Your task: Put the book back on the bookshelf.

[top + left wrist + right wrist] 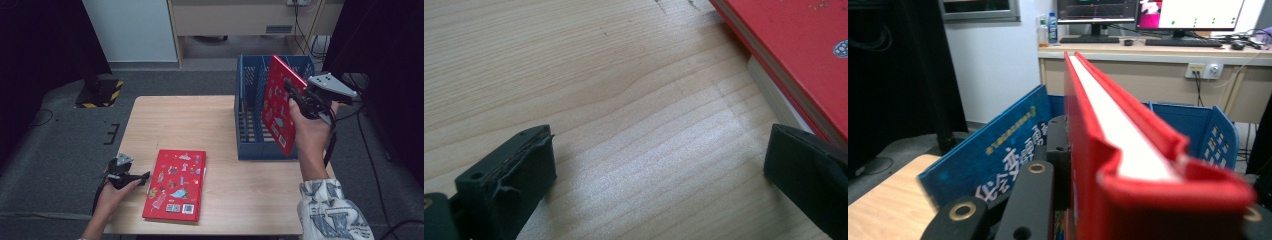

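We start with the worktop (pixel 220 120): the blue file rack (pixel 252 112) stands on its far right part, slots open upward. Our right gripper (pixel 295 95) pinches a red book (pixel 277 102) by its edge, upright and slightly tilted, above the rack's near right slots. The book's long axis runs roughly up and down, so we judge the coming move is a lowering into a slot just below it. A second red book (pixel 176 185) lies flat near the front edge, our left gripper (pixel 131 179) just beside its left side, jaws spread and empty. The right gripper view shows the held book's white page edge (pixel 1118 130) and the rack's printed blue wall (pixel 998 160); the left gripper view shows the flat book's corner (pixel 794 60) close to one jaw.
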